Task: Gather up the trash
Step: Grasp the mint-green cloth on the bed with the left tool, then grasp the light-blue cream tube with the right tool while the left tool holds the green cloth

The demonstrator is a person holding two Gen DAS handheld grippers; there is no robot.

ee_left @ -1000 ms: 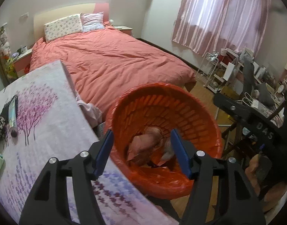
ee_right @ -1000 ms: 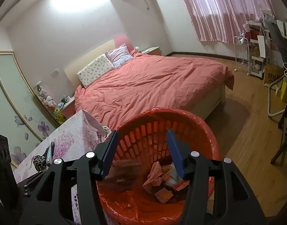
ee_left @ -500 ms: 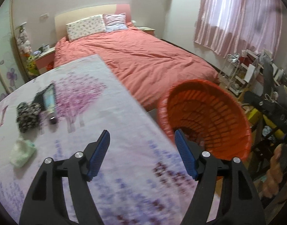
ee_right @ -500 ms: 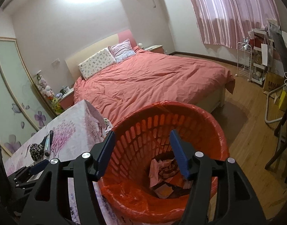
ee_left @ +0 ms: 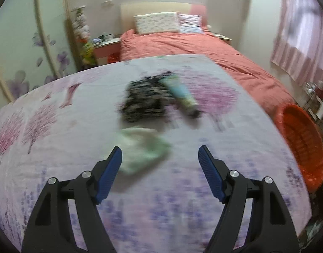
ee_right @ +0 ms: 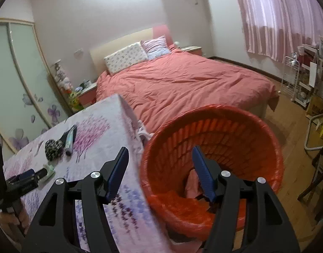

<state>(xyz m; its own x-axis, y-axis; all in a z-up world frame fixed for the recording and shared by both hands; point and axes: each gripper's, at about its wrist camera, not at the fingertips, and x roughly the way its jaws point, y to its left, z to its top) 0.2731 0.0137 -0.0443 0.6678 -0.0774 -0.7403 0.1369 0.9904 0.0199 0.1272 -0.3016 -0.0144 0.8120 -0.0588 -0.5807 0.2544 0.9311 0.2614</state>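
Observation:
A crumpled pale green wad [ee_left: 141,147] lies on the floral table cover [ee_left: 56,147], just ahead of my open, empty left gripper [ee_left: 160,154] and nearer its left finger. The wad also shows in the right wrist view [ee_right: 49,170], by the left gripper's tips [ee_right: 36,174]. The orange mesh trash basket [ee_right: 212,147] stands off the table's right edge, with crumpled pink paper [ee_right: 190,183] inside. My right gripper [ee_right: 160,158] is open and empty, over the basket's near rim. The basket shows at the far right in the left wrist view [ee_left: 300,143].
A black patterned pouch [ee_left: 144,101] and a pale blue tube [ee_left: 181,93] lie farther back on the table. A bed with a red cover [ee_right: 182,82] stands behind. Wardrobe doors [ee_right: 20,80] are at the left, a chair and shelves [ee_right: 308,78] at the right.
My left gripper has swung left from over the basket to over the table, now facing the green wad. My right gripper has drifted slightly left at the basket's rim. Both stay open.

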